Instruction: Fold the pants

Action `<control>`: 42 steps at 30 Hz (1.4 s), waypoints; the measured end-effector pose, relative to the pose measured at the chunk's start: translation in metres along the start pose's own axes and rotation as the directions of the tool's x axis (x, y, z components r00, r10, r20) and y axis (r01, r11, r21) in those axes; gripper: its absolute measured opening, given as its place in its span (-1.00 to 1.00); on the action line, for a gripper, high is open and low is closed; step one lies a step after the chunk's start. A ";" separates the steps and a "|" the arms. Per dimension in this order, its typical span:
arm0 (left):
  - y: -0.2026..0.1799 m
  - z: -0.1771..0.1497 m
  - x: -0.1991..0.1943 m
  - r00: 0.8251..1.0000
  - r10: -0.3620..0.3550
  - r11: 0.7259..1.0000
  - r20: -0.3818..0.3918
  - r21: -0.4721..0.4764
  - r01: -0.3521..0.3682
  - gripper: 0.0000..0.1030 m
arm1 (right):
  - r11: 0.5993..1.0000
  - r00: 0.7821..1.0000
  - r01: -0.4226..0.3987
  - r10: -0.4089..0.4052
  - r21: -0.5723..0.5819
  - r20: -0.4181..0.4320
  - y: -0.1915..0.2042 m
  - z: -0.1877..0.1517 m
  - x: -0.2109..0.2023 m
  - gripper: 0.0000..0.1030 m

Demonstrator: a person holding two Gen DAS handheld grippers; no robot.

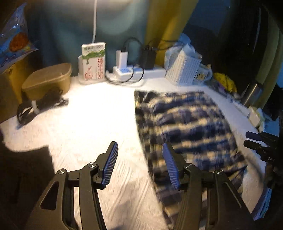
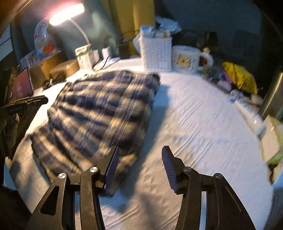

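Pants lie folded mid-bench; left gripper and right gripper hover, jaws spread, empty. Next: regrasp an edge.

A curved white desk lamp glares warmly, washing out the wrinkled white table cover. Motion blur smears both fisheye views; the bent edges fall into darkness, with hard shadows.

The white box by the wall bears red characters, too blurred to read.
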State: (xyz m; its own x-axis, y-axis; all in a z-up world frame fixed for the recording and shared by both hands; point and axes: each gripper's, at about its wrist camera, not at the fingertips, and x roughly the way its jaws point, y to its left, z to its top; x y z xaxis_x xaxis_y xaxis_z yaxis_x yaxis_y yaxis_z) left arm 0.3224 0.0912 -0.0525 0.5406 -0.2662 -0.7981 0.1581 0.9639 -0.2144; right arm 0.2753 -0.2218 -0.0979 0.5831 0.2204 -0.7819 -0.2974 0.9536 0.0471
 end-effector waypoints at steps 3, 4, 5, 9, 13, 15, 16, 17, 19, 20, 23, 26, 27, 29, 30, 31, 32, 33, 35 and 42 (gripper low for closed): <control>-0.003 0.013 0.009 1.000 -0.015 1.000 0.024 0.011 0.015 0.21 | 1.000 0.999 0.021 -0.021 0.002 0.024 -0.006 0.014 0.002 0.01; -0.004 0.017 0.014 1.000 -0.014 1.000 0.026 0.011 0.014 0.21 | 1.000 0.999 0.029 -0.029 0.004 0.035 -0.008 0.020 0.005 0.01; -0.005 0.022 0.020 1.000 -0.016 1.000 0.022 0.014 0.015 0.21 | 0.999 0.999 0.032 -0.032 0.004 0.040 -0.010 0.024 0.006 0.01; -0.014 0.034 0.040 1.000 -0.010 0.998 -0.002 0.062 0.010 0.21 | 1.000 0.998 0.020 -0.021 0.013 0.065 -0.013 0.043 0.017 0.02; -0.017 0.042 0.059 0.999 0.005 0.994 -0.037 0.111 -0.001 0.21 | 1.000 0.998 0.000 0.000 0.006 0.065 -0.016 0.060 0.032 0.02; -0.015 0.046 0.067 0.999 0.007 0.993 -0.046 0.118 -0.001 0.21 | 1.000 0.998 -0.002 0.002 -0.006 0.055 -0.017 0.069 0.042 0.03; -0.014 0.049 0.072 0.999 0.005 0.993 -0.052 0.121 0.001 0.21 | 1.000 0.999 -0.003 0.003 -0.009 0.053 -0.018 0.072 0.045 0.03; -0.012 0.051 0.076 0.998 0.006 0.993 -0.059 0.121 0.001 0.21 | 1.000 0.999 -0.005 0.005 -0.010 0.052 -0.019 0.075 0.049 0.03; -0.008 0.054 0.085 0.997 -0.009 0.994 -0.072 0.112 0.017 0.21 | 1.000 0.999 -0.014 0.014 -0.010 0.047 -0.022 0.084 0.059 0.03; -0.006 0.055 0.089 0.996 -0.025 0.994 -0.080 0.103 0.034 0.21 | 1.000 0.999 -0.015 0.015 -0.009 0.044 -0.023 0.087 0.064 0.04; 0.002 0.057 0.101 0.992 -0.081 0.995 -0.099 0.056 0.086 0.21 | 1.000 0.999 -0.026 0.026 -0.006 0.036 -0.023 0.097 0.078 0.04; 0.003 0.056 0.111 0.988 -0.106 0.993 -0.109 0.043 0.111 0.21 | 0.999 0.999 -0.043 0.043 0.002 0.025 -0.021 0.102 0.090 0.10; 0.003 0.056 0.113 0.987 -0.111 0.992 -0.113 0.043 0.116 0.21 | 0.999 0.999 -0.048 0.048 0.007 0.020 -0.021 0.103 0.095 0.13; 0.003 0.056 0.119 0.985 -0.119 0.991 -0.124 0.043 0.125 0.21 | 0.998 0.998 -0.065 0.065 0.020 0.007 -0.022 0.104 0.104 0.14; 0.003 0.057 0.121 0.985 -0.121 0.991 -0.126 0.041 0.127 0.21 | 0.997 0.997 -0.076 0.076 0.033 -0.001 -0.023 0.104 0.109 0.15; 0.003 0.057 0.122 0.985 -0.124 0.991 -0.121 0.043 0.130 0.21 | 0.996 0.997 -0.082 0.082 0.041 -0.005 -0.024 0.105 0.112 0.17; 0.003 0.058 0.123 0.985 -0.125 0.990 -0.121 0.046 0.131 0.22 | 0.995 0.996 -0.092 0.092 0.050 -0.007 -0.026 0.105 0.115 0.18; 0.003 0.059 0.123 0.984 -0.126 0.990 -0.122 0.050 0.133 0.23 | 0.994 0.995 -0.096 0.097 0.057 -0.008 -0.027 0.106 0.116 0.21; 0.001 0.059 0.124 0.984 -0.126 0.989 -0.123 0.060 0.134 0.24 | 0.991 0.994 -0.109 0.110 0.072 -0.009 -0.029 0.107 0.120 0.23; -0.005 0.059 0.127 0.987 -0.119 0.986 -0.110 0.100 0.130 0.22 | 0.986 0.990 -0.141 0.143 0.089 -0.013 -0.031 0.111 0.128 0.23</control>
State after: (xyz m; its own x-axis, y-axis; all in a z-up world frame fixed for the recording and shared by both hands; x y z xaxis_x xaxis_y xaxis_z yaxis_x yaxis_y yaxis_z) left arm 0.4393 0.0519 -0.1199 0.4237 -0.3764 -0.8239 0.3089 0.9151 -0.2592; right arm 0.4434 -0.2008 -0.1302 0.5251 0.3516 -0.7750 -0.3080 0.9275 0.2121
